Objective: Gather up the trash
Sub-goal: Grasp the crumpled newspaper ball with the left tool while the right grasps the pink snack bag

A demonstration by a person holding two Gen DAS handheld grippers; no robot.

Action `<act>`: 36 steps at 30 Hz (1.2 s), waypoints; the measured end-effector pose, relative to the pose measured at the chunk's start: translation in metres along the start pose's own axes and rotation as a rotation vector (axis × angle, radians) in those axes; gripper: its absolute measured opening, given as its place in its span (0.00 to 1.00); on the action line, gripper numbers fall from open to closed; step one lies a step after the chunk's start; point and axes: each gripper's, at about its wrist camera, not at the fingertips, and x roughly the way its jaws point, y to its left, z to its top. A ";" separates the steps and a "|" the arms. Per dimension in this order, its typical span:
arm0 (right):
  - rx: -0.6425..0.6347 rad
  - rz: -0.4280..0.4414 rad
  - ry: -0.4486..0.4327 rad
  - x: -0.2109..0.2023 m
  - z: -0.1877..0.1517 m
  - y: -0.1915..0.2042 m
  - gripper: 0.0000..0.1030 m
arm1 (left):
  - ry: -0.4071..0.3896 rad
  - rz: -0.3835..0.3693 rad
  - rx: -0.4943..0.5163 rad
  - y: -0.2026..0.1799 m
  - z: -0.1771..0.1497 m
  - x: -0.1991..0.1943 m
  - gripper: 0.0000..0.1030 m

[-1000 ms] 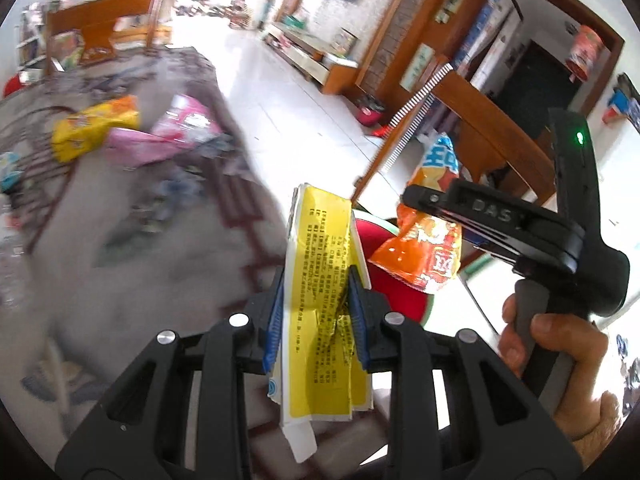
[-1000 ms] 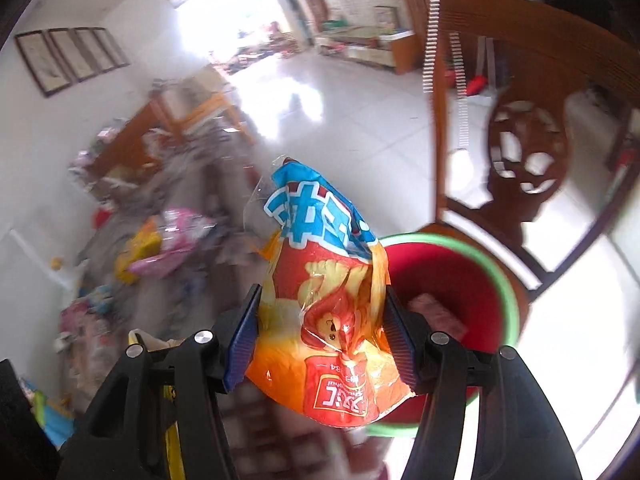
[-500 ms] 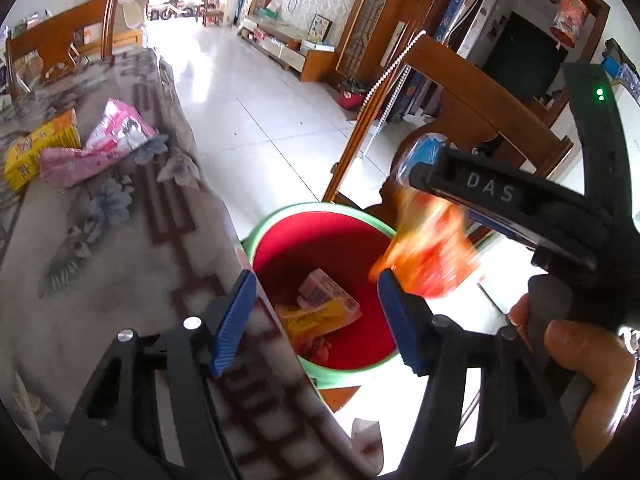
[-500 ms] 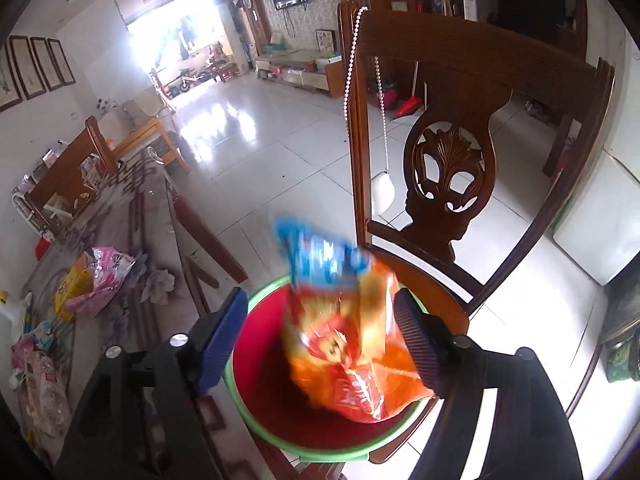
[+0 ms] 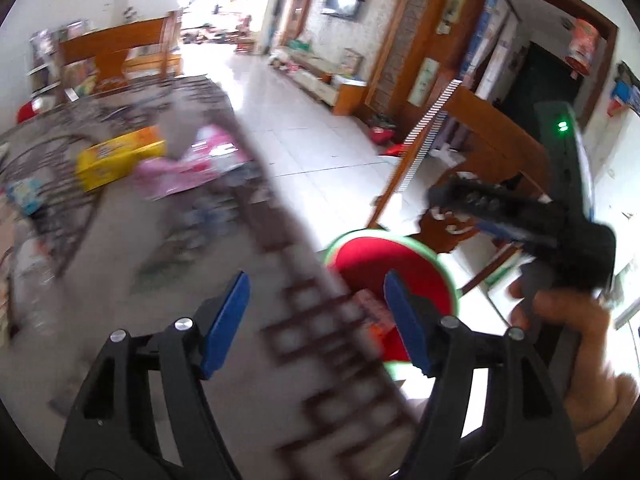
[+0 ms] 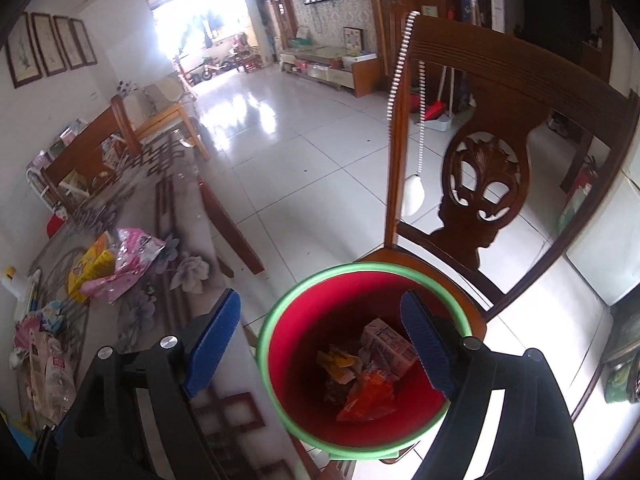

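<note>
Left tongs (image 5: 316,312) and right tongs (image 6: 320,332) are seen spread apart, having just been opening, nothing between the pads. Orange snack bag (image 6: 366,396) is found inside the red bucket (image 6: 288,344). Pink wrapper (image 6: 128,260) is left on the bench (image 6: 176,292).

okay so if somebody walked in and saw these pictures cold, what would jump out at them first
Probably the red bucket with the green rim, standing on a carved wooden chair beside the table, with an orange snack bag and other wrappers lying inside. Next, both the right gripper and left gripper open and empty. Then the pink wrapper and yellow packet left on the patterned tablecloth.
</note>
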 end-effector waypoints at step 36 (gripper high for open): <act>-0.393 0.176 0.109 0.018 -0.054 0.210 0.81 | -0.049 0.387 -0.674 0.361 -0.049 -0.094 0.21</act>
